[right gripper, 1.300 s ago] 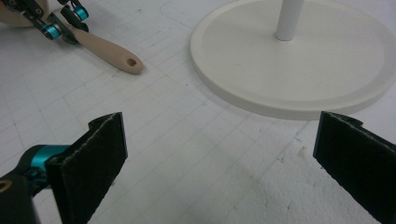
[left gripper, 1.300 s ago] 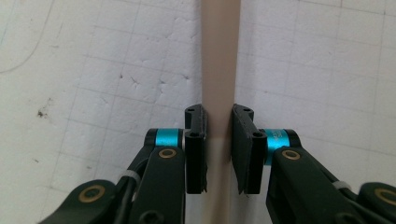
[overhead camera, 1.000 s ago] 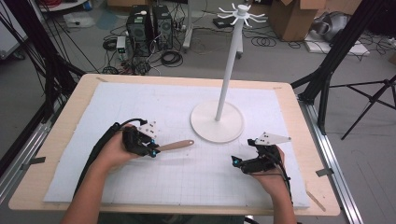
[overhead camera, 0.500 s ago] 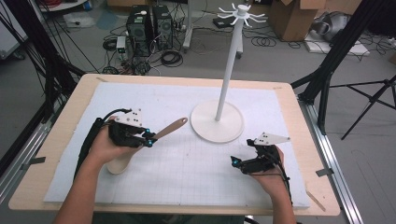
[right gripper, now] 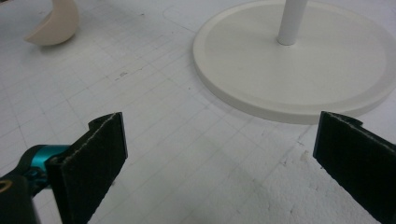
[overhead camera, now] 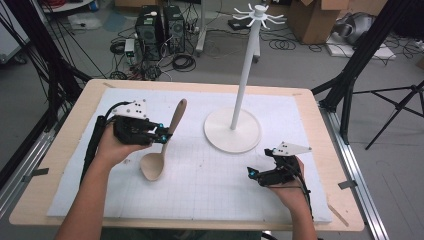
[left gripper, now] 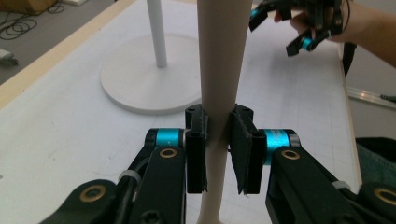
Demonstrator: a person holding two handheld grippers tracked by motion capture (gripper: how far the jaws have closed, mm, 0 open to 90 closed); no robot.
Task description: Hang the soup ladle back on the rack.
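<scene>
White gridded mat (overhead camera: pixel 210 200) carries white hook-topped stand (overhead camera: pixel 243 75); left gripper (left gripper: pixel 218 140) clamps pale wooden spoon (overhead camera: pixel 165 142), lift step, hanging next needs handle alignment; right gripper (right gripper: pixel 224 163) gapes empty.

The left gripper (overhead camera: pixel 162 134) has risen clear of the counter (overhead camera: pixel 60 197), carrying the wooden spoon (overhead camera: pixel 161 150). The spoon has swung from lying flat to steeply tilted: handle toward 1 o'clock, bowl toward 7 o'clock.
</scene>
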